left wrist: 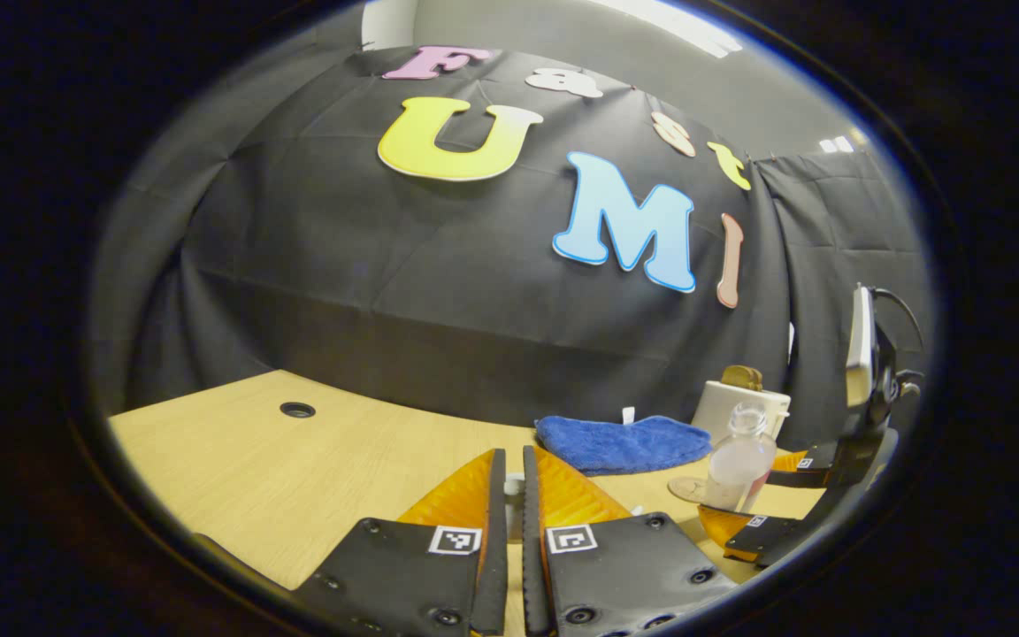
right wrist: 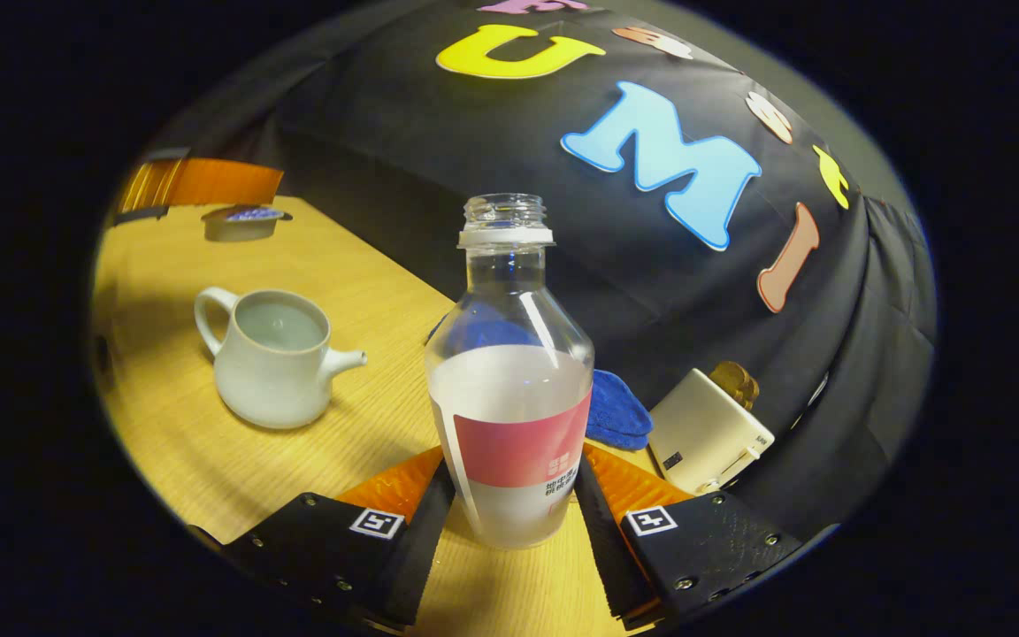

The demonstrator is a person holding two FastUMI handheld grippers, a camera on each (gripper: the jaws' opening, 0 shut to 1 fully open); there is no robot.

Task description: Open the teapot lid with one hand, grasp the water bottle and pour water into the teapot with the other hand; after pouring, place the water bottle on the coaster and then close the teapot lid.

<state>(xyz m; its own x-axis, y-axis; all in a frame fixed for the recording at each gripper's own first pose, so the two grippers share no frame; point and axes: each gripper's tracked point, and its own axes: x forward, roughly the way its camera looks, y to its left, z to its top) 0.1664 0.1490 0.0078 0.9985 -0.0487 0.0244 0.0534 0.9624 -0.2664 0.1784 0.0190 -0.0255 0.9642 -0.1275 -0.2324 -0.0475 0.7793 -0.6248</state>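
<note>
A: Where is the clear plastic water bottle (right wrist: 509, 372) with the pink label?

B: In the right gripper view it stands upright on the pale wooden table (right wrist: 209, 442), between the two fingers of the right gripper (right wrist: 509, 518). It has no cap, and water fills about half of it.

A: Do the fingers clamp it?

B: They stand on each side of its lower part and seem to touch it, but I cannot tell if both really press on it. In the left gripper view the same bottle (left wrist: 739, 460) shows far to the right, between the fingers of that gripper (left wrist: 762, 504), with a round coaster (left wrist: 688, 488) just beside its base.

A: And the small white ceramic teapot (right wrist: 272, 358)?

B: It stands on the table to the left of the bottle, well apart from it. Its top is open, and the spout points toward the bottle.

A: Where is the lid?

B: The left gripper (left wrist: 514, 491) has its fingers almost together, and a small pale thing sits in the narrow gap. In the right gripper view a grey round lid (right wrist: 242, 223) hangs under those fingers, above the table, beyond the teapot.

A: Anything else?

B: A folded blue cloth (left wrist: 623, 442) lies near the wall, and a white box-shaped appliance (right wrist: 706, 429) stands to the right of it.
</note>
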